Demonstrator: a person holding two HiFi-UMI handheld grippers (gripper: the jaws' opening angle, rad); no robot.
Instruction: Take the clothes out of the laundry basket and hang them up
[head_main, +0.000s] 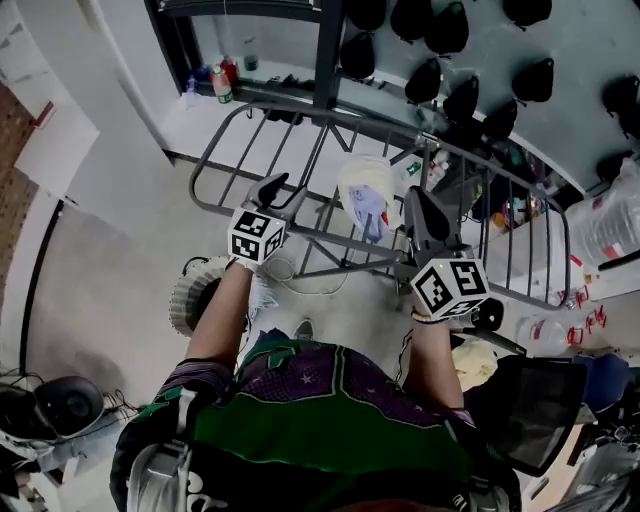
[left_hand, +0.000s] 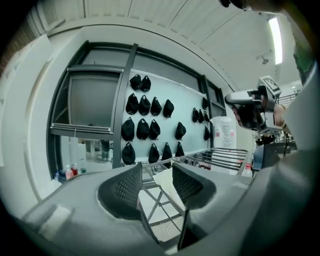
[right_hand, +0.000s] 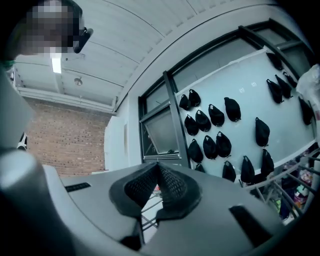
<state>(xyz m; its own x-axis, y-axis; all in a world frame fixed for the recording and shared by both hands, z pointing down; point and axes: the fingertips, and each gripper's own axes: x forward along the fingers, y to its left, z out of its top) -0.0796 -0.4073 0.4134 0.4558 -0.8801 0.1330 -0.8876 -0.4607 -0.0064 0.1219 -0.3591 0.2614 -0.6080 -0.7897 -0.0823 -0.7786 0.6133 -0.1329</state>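
Observation:
Seen from the head view, a grey drying rack stands in front of me with a pale garment draped over its rails. My left gripper is raised at the rack's near left, open, with nothing between its fingers. In the left gripper view the jaws frame the rack and a piece of the pale cloth beyond them. My right gripper hovers just right of the garment; its pads meet and hold nothing. The white laundry basket sits on the floor, partly hidden by my left arm.
Black caps hang in rows on the wall behind the rack. Bottles stand on a ledge at the back left. A black chair is at my right, and a round black device sits on the floor at lower left.

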